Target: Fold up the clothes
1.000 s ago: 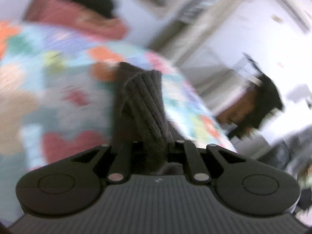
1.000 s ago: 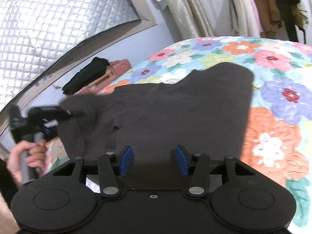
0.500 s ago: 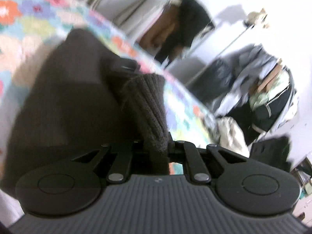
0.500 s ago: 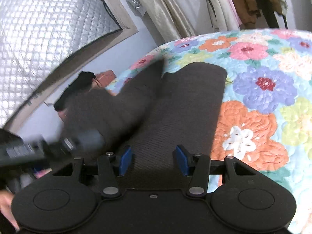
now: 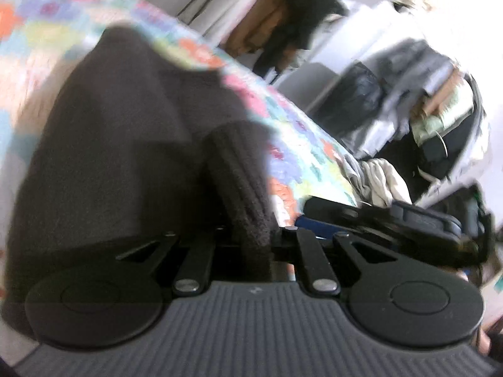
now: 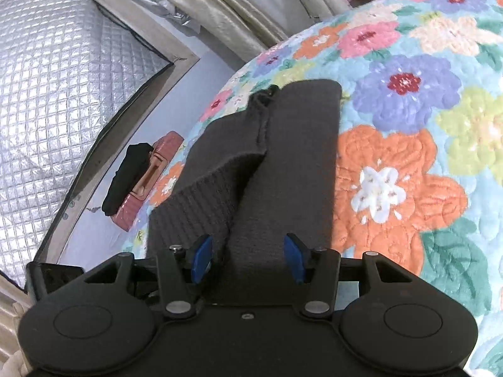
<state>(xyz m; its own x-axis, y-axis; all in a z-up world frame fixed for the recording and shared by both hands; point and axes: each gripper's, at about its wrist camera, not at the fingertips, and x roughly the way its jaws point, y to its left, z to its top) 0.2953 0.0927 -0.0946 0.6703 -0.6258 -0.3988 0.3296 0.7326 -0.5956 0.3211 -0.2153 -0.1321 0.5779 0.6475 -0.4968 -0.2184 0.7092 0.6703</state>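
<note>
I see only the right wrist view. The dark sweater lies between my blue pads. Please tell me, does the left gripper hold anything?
Observer: Yes. The left gripper is shut on a ribbed part of the sweater.
Operator: Is the right gripper visible from that side?
Observer: Yes, the right gripper shows low at the right of the left wrist view, close beside the left one; its jaws stand apart with the sweater between the pads.
Operator: What is behind the bed on that side?
Observer: A rack of hanging clothes beyond the floral quilt, and a pale bundle of cloth by the quilt's edge.
</note>
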